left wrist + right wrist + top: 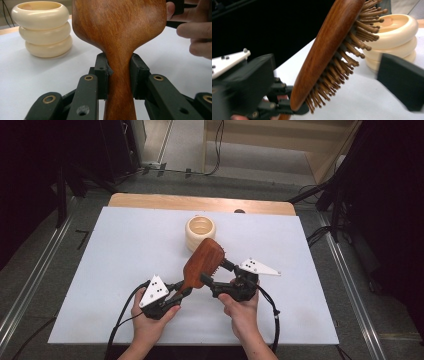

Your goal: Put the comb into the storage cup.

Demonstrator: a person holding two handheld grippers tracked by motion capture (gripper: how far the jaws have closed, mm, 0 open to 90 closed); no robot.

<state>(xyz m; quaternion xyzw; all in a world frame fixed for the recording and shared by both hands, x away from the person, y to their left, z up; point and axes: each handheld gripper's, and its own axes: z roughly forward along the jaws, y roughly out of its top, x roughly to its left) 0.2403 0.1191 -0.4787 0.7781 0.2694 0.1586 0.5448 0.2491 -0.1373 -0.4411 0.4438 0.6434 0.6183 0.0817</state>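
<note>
The left tool pinches the hairbrush handle, the right tool spread around its head, near the cream holder.

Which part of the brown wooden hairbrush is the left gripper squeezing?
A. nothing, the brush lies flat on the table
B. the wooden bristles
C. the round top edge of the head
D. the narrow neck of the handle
D: in the left gripper view the two black pads of the left gripper press on both sides of the narrow neck of the brown wooden hairbrush, just below its wide head.
</note>
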